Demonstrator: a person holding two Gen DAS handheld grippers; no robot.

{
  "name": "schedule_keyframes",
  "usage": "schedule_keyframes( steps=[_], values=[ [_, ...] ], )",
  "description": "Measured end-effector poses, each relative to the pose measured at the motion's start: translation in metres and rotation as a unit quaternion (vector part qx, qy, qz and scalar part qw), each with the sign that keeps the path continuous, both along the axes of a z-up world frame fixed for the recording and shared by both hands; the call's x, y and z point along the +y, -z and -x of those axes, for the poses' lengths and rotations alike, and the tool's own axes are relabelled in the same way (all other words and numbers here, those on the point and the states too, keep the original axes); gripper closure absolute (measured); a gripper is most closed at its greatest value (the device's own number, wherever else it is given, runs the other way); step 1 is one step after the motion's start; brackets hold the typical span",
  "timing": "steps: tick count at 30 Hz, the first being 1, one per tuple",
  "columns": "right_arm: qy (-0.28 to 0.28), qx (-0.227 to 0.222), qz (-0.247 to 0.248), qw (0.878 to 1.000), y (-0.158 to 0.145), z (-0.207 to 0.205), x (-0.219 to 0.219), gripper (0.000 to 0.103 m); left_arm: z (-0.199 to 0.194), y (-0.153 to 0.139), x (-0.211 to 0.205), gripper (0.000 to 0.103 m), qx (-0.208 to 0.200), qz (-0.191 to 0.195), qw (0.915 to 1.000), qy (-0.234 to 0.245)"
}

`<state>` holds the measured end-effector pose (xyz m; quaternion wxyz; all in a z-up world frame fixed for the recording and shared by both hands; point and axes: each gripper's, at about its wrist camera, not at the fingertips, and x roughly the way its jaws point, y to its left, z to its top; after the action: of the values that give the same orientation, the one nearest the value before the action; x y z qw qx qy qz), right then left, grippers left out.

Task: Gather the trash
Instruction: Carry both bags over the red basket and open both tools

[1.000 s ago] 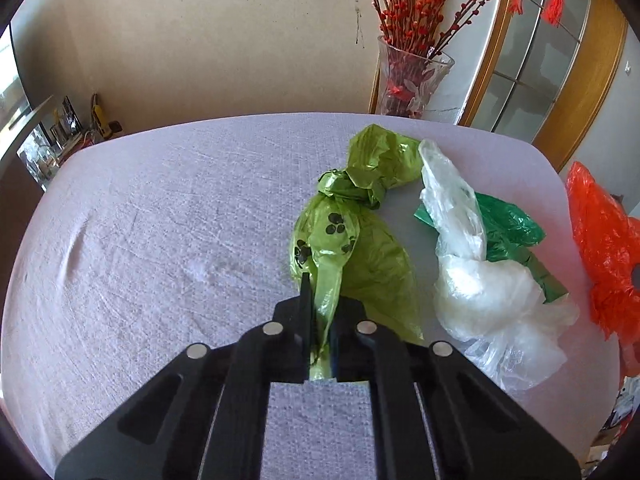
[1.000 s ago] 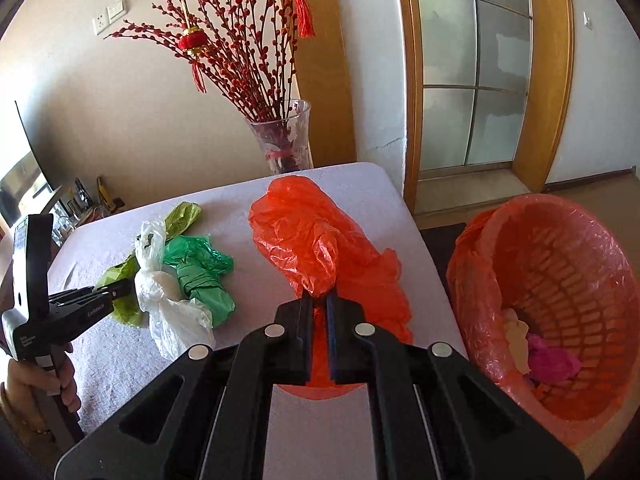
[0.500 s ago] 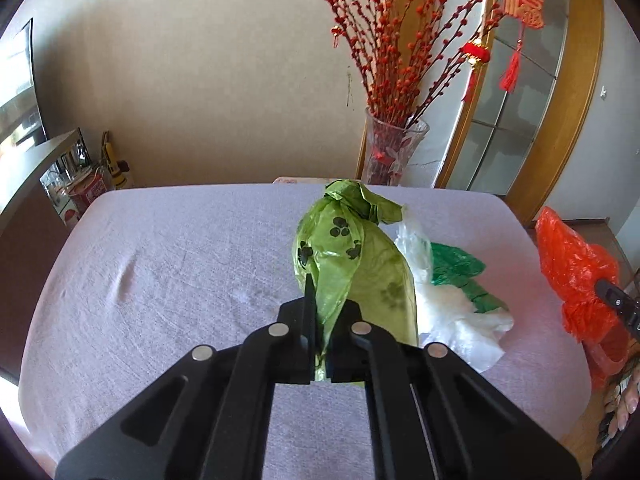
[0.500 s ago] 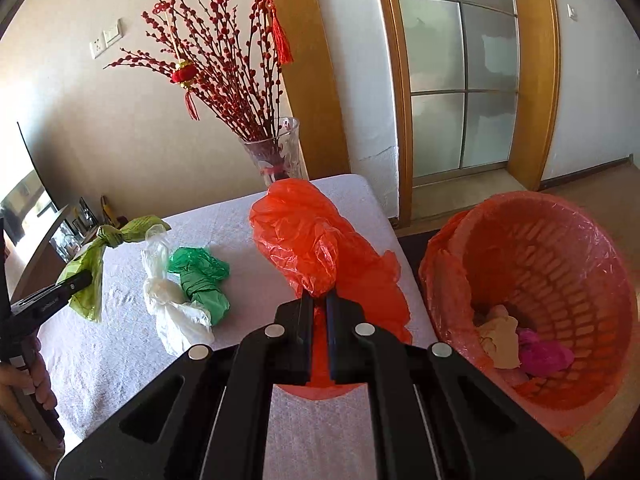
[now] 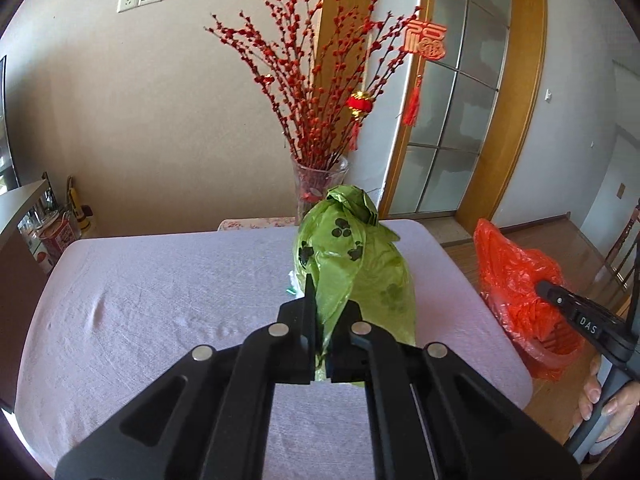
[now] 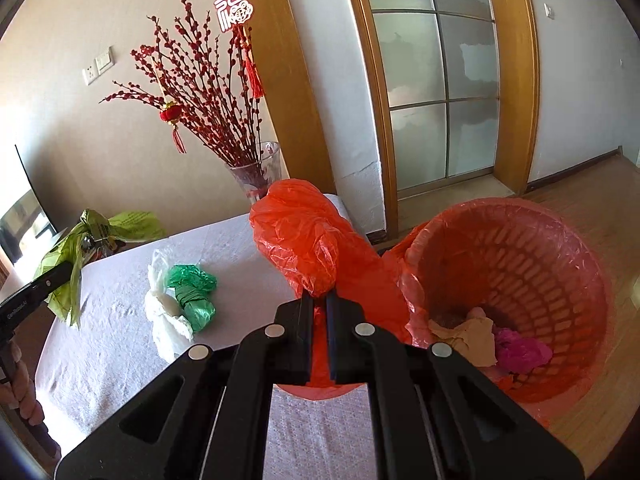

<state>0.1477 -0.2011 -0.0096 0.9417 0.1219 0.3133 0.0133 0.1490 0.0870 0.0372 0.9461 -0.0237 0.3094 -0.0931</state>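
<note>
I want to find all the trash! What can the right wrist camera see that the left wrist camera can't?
Only the right wrist view shows inside the basket, with crumpled trash, plus the white bag and dark green bag on the table. Only the left wrist view shows the light green bag's paw prints and a shelf. Both show the light green bag, orange bag, table and vase.

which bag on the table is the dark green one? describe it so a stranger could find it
Start at the table under the grey cloth. Two bags lie together mid-table; the dark green bag is the right one, touching the white bag. It is the only deep green, twisted bundle there.
</note>
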Motion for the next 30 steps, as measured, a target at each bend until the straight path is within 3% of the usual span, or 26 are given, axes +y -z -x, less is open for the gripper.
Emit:
schedule_keyframes(
  steps=[11, 30],
  values=[
    [0.033, -0.013, -0.009, 0.999, -0.004, 0.018, -0.033, 0.097, 0.020, -0.014, -0.066, 0.099, -0.021, -0.001, 0.9971, 0.073],
    [0.102, -0.041, -0.011, 0.994, -0.022, 0.052, -0.104, 0.097, 0.004, 0.012, -0.171, 0.099, 0.012, 0.009, 0.9888, 0.148]
  ],
)
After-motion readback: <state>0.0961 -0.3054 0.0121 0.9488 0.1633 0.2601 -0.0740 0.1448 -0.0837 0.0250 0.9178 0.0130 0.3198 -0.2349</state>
